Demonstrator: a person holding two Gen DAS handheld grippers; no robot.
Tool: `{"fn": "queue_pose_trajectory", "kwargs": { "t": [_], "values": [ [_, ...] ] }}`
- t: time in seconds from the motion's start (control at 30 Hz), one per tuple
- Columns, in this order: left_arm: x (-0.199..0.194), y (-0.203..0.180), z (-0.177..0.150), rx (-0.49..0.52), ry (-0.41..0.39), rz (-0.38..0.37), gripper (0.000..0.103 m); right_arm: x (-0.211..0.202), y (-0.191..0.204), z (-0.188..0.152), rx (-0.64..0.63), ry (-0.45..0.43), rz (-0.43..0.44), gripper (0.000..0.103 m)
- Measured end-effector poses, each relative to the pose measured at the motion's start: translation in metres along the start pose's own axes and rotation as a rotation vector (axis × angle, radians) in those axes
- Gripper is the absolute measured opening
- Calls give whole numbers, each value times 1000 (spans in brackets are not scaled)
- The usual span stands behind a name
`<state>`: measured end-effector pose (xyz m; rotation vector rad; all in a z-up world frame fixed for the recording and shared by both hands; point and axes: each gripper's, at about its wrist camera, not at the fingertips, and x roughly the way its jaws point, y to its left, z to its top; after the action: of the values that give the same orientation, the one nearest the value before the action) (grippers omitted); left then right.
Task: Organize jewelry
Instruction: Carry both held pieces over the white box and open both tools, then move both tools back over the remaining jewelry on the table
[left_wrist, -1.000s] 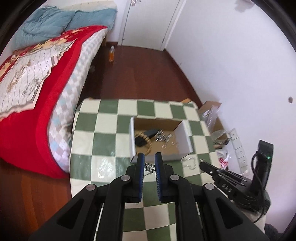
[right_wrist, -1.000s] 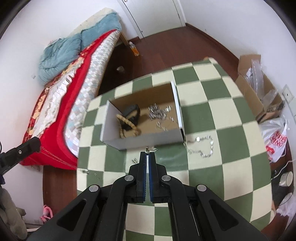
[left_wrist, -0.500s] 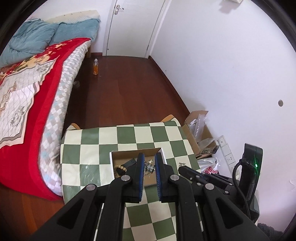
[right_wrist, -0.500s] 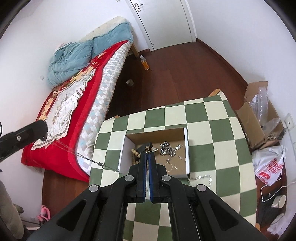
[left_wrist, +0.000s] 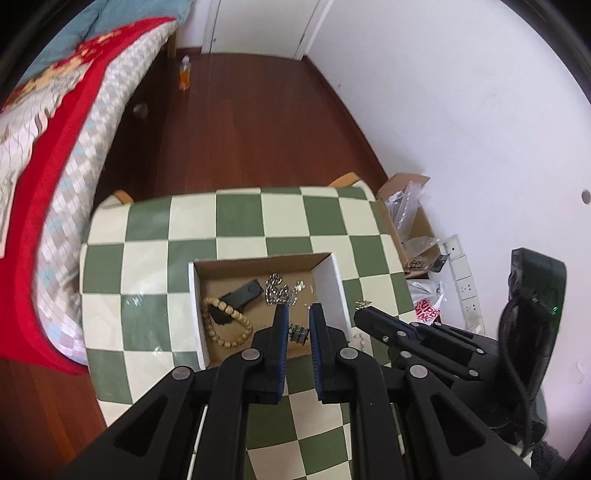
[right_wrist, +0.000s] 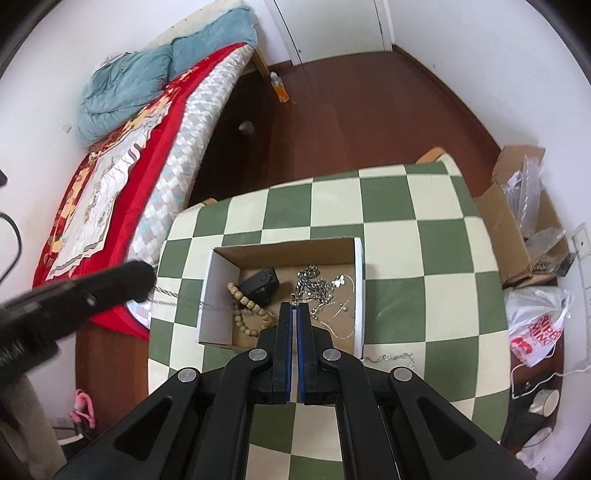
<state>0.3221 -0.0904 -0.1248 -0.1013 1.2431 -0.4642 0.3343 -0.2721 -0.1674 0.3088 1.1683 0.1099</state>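
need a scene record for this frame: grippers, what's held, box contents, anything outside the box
left hand-held gripper: shut on one end of the thin chain
right hand-held gripper: shut on the chain's other end
thin chain: strung between the two grippers, across the box's left wall
box: open, on checkered table
in box: bead bracelet, black item, silver chains
outside box: silver bracelet on the table near the box's right wall

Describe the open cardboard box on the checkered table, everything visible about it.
The cardboard box is shallow, rectangular and lidless, white outside and brown inside. It sits flat on the green-and-cream checkered tablecloth. Inside lie a wooden bead bracelet, a small black case, a heap of silver chains and a fine thin chain. Another silver chain lies outside, by its near right corner.
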Motion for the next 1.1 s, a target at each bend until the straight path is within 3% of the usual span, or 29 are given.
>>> {"fn": "queue_pose_trajectory", "kwargs": {
  "t": [0.23, 0.4, 0.47, 0.57, 0.7, 0.8, 0.87, 0.93, 1.0, 1.1],
  "values": [
    [27, 17, 1, -69, 91, 36, 10, 26, -11, 1, 37, 92, 31, 2],
    [37, 32, 2, -118, 102, 111, 25, 45, -19, 0, 88, 176, 54, 2],
    [38, 36, 4, -124, 90, 146, 51, 51, -22, 2, 104, 194, 56, 2],
    [36, 42, 6, -129, 59, 198, 79, 57, -21, 5, 105, 216, 44, 4],
    [32, 51, 5, -129, 37, 278, 95, 59, -17, 10, 90, 228, 17, 39],
    [30, 55, 0, -106, 15, 363, 98, 56, -16, 14, 79, 214, -4, 42],
    [29, 58, -4, -90, 2, 411, 102, 54, -14, 16, 69, 205, -24, 49],
    [28, 62, -9, -79, -9, 447, 103, 53, -10, 15, 36, 196, -89, 82],
    [28, 65, -15, -72, -19, 478, 103, 52, -7, 13, -5, 195, -153, 96],
    [28, 67, -21, -62, -42, 518, 103, 51, -2, 7, -55, 200, -261, 96]
  ]
}}
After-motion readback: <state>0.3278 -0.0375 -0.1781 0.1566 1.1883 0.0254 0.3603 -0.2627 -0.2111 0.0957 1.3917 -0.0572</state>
